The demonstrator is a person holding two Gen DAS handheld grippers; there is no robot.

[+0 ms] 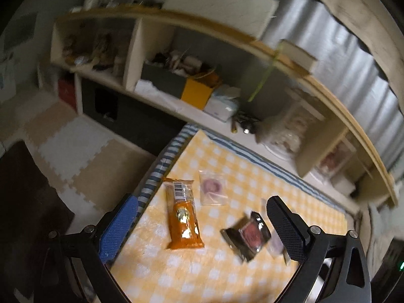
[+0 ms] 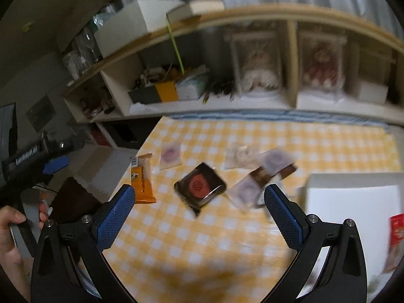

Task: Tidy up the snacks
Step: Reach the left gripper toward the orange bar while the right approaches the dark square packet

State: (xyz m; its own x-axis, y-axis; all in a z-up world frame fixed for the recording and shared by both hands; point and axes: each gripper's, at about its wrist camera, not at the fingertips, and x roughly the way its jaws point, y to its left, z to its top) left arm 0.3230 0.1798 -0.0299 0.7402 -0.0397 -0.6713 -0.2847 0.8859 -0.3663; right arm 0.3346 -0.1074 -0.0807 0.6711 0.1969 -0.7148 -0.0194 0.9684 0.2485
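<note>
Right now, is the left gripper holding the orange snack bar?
No, the left gripper is open above the orange snack bar, which lies flat on the checkered cloth.

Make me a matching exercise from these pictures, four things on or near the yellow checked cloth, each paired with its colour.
Things:
1. long snack bar
2. square snack packet
3. box at the cloth's right edge
4. small box on the shelf

Colours:
A. white
B. yellow
C. orange
D. black with a red centre

Pairs: 1-C, 2-D, 3-A, 4-B

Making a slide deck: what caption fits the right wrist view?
Open right gripper hovers over a dark snack packet on the yellow checked tablecloth.
</note>
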